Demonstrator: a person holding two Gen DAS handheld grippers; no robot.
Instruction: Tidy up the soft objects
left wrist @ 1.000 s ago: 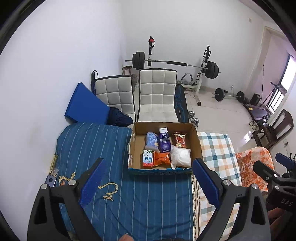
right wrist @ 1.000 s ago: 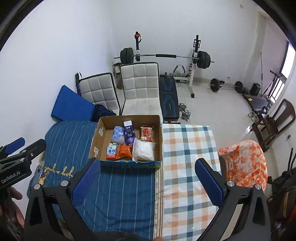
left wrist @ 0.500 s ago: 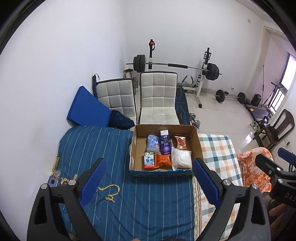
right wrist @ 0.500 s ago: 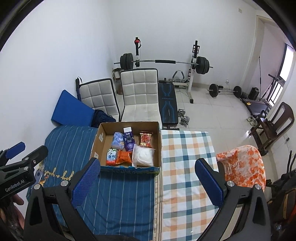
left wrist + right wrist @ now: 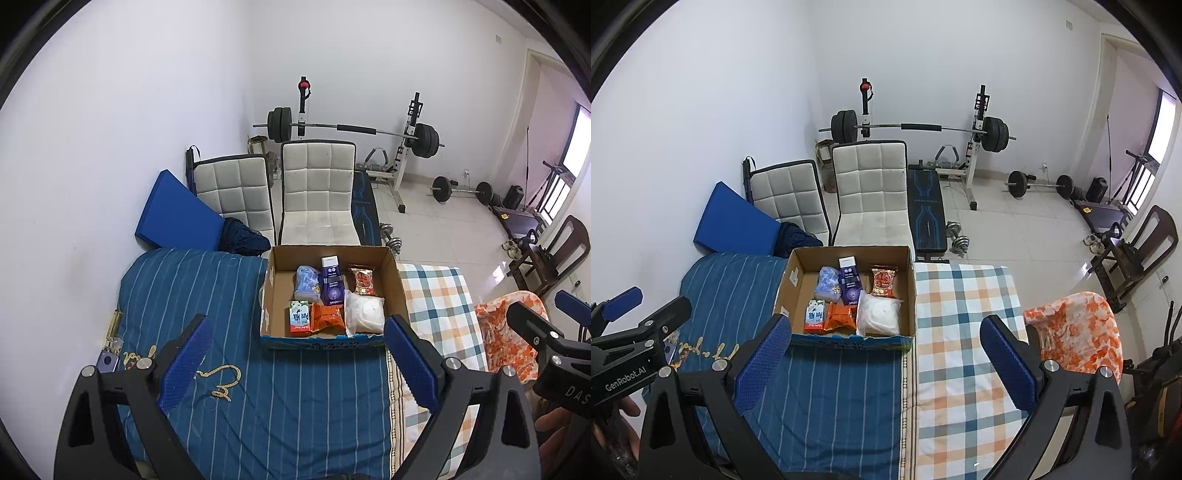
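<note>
A cardboard box (image 5: 399, 291) stands on the bed and shows in the right wrist view (image 5: 796, 273) too. It holds several soft packets: a white bag (image 5: 364, 315), an orange packet (image 5: 327, 317), a red snack packet (image 5: 362, 281), a blue pouch (image 5: 306, 282), a dark blue carton (image 5: 331, 282) and a small milk carton (image 5: 298, 316). My left gripper (image 5: 295, 363) is open and empty, high above the blue striped cover. My right gripper (image 5: 882, 360) is open and empty, above the bed near the box.
The bed has a blue striped cover (image 5: 192, 295) and a checked sheet (image 5: 964, 314). An orange patterned cloth (image 5: 1078, 332) lies at the right. A gold chain (image 5: 221, 380) lies on the cover. Two white chairs (image 5: 317, 192), a blue mat (image 5: 173, 214) and a weight bench (image 5: 925, 206) stand beyond.
Both grippers have drawn up and back from the bed, so the box looks smaller and farther. Both stay open and empty.
</note>
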